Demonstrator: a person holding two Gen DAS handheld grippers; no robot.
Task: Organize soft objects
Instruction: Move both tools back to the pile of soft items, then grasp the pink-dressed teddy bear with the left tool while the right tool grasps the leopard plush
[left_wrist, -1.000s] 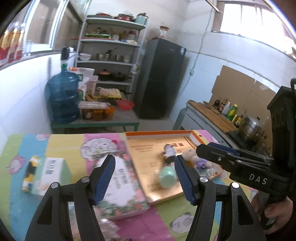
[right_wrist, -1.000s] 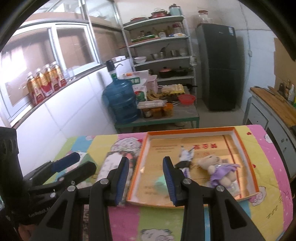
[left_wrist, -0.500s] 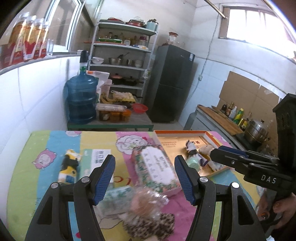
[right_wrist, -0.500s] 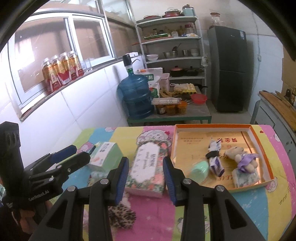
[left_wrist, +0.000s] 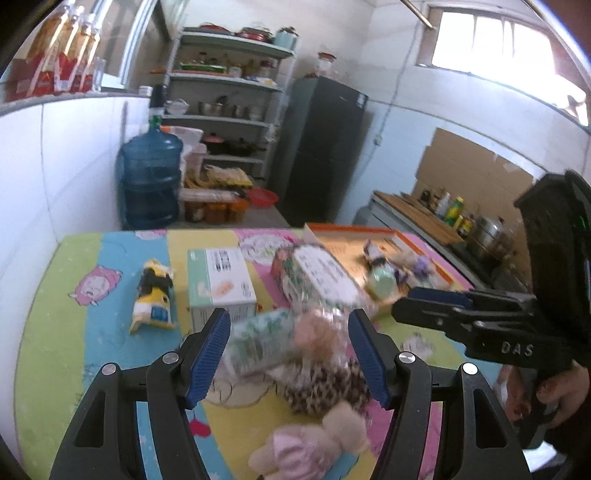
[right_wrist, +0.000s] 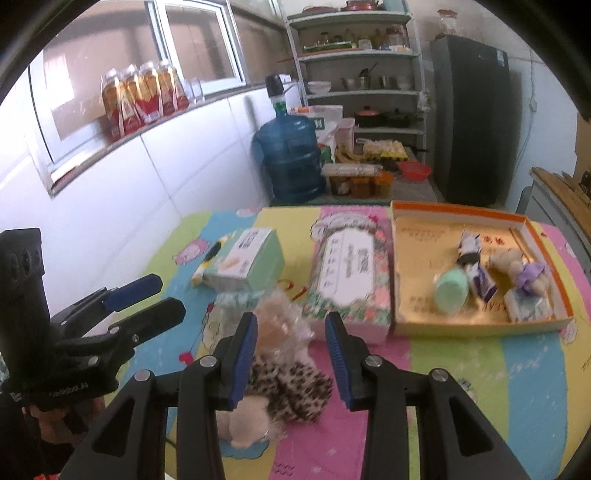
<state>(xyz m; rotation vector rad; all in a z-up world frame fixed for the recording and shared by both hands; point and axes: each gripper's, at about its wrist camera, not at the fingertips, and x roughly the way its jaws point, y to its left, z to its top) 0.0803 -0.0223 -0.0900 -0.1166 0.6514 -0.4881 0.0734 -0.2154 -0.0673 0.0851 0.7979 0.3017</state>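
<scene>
Kitchen setting; bench under a pastel cartoon-print cloth. Orange-rimmed shallow cardboard tray, far right, holds a mint-green soft roll, a small beige bear in purple and other small soft items. Since a second ago both views have swung from the tray to the loose pile near the front edge: plastic-wrapped peach plush, leopard-print plush, small green-patterned tissue pack, pink-and-cream plush. Left gripper fingers wide; right gripper fingers moderately apart, empty, framing the pile. Judgement: next pick imminent; tray partly filled. Floral tissue pack and mint-green carton lie between.
</scene>
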